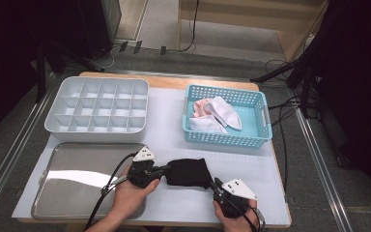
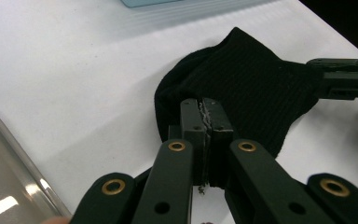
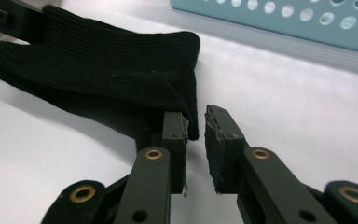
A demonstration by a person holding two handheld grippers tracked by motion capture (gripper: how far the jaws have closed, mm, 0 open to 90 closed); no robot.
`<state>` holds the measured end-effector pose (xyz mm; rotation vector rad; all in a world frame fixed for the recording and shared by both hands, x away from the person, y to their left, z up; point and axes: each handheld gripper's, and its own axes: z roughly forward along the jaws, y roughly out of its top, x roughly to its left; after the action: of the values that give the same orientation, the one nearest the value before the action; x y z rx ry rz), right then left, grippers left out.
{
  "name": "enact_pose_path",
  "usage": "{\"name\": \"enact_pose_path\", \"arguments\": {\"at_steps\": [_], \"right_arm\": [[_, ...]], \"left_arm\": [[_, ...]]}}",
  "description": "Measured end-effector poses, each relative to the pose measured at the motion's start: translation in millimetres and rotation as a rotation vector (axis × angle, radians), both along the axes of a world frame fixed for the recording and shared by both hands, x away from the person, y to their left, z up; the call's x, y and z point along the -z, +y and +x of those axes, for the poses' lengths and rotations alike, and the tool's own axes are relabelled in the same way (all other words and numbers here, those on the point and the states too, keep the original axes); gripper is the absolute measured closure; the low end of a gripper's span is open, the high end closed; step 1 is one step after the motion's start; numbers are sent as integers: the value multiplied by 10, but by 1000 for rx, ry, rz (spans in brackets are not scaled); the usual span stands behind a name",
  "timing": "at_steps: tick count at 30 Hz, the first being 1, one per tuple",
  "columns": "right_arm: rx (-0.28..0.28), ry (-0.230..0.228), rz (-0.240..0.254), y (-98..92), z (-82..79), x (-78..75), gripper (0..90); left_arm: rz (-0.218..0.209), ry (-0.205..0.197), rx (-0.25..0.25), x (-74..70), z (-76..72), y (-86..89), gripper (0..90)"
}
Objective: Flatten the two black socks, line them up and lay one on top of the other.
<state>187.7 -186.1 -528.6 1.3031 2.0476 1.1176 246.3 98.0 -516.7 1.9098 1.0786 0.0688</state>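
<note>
A black sock (image 1: 188, 172) lies flat on the white sheet (image 1: 174, 203) near the table's front edge, between the two grippers and well clear of that edge. The left gripper (image 1: 162, 170) comes in from the sock's left end, its jaws clenched tight together; in the left gripper view (image 2: 205, 113) they meet right at the sock's edge, but whether any cloth is pinched between them is hard to make out, black on black. The right gripper (image 1: 213, 183) sits at the sock's front right corner; in the right gripper view (image 3: 196, 126) a narrow gap shows between its jaws, one jaw tip touching the sock's hem (image 3: 186, 84), nothing gripped. Just left of the sock, the metal tray (image 1: 67, 193) fills the front left corner, its right rim close beside the left gripper. Behind, the blue basket (image 1: 263, 113) holding white and pink socks (image 1: 217, 115) stands near the back right corner, with an open strip of sheet between it and the black sock. The white divided box (image 1: 58, 104) stands at the back left. Both hands are cut off by the bottom of the high view.
</note>
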Motion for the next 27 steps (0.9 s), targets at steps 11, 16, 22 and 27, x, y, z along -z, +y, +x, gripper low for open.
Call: {"name": "enact_pose_path", "arguments": {"at_steps": [11, 16, 22, 27], "right_arm": [[-63, -10, 32, -39, -130, -40, 758], [-117, -28, -14, 24, -86, -22, 863], [-140, -3, 20, -55, -147, -64, 754], [-123, -16, 139, -105, -135, -91, 616]], "left_arm": [[-91, 39, 4, -19, 34, 74, 900], [-111, 49, 7, -35, 44, 110, 900], [-106, 59, 2, -20, 79, 169, 900], [-108, 66, 16, -29, 79, 183, 900]]}}
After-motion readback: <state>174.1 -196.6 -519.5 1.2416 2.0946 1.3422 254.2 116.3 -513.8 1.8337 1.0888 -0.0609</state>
